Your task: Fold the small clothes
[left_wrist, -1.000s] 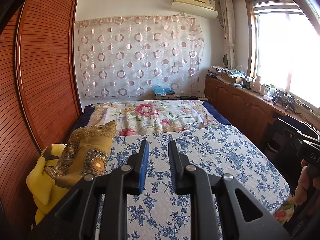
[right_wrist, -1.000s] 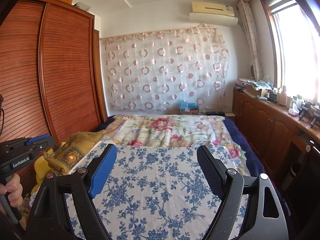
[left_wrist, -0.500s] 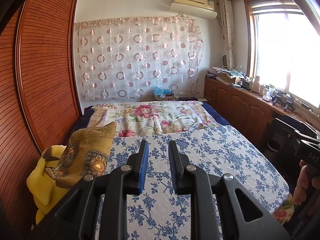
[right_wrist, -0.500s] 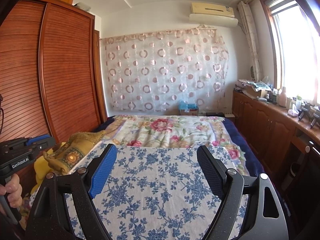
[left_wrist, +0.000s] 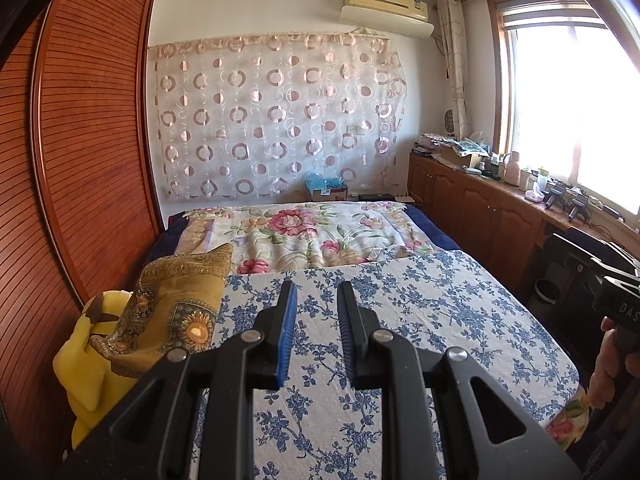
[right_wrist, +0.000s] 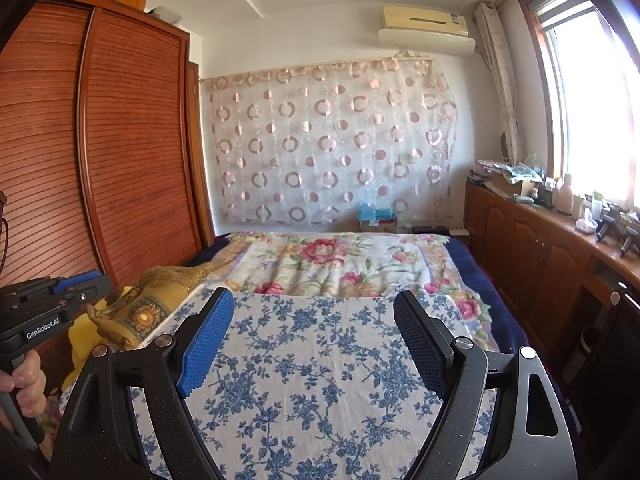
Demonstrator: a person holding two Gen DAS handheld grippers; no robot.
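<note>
While I hold both tools above the near end of the bed [left_wrist: 420, 312], the blue-flowered cover spreads wide and bare below me, with a pink-flowered quilt [left_wrist: 304, 236] lying across the far half. A tall slatted wardrobe [left_wrist: 92, 168] runs along the left side.

The only cloth I can see that might be for folding is the mustard patterned cloth [left_wrist: 176, 308], heaped at the left edge of the bed on top of something yellow [left_wrist: 84, 364]. It sits in a loose mound with a peak pointing far and right, so I cannot name a clear long axis, nor tell if it is a garment at all or whether it has been folded.

That heap lies to the left and a little farther off than my fingers. My left gripper [left_wrist: 316, 300] is the nearer one: the cloth is just beside its left finger in the left wrist view. My right gripper [right_wrist: 314, 312] is well apart from it, with the whole near width of the cover between.

The left gripper's jaws stand nearly together with a narrow gap, and hold nothing. The right gripper's jaws are spread wide, also empty. Any reach for the cloth, I judge, would go leftward, and the left tool has the shorter way.
</note>
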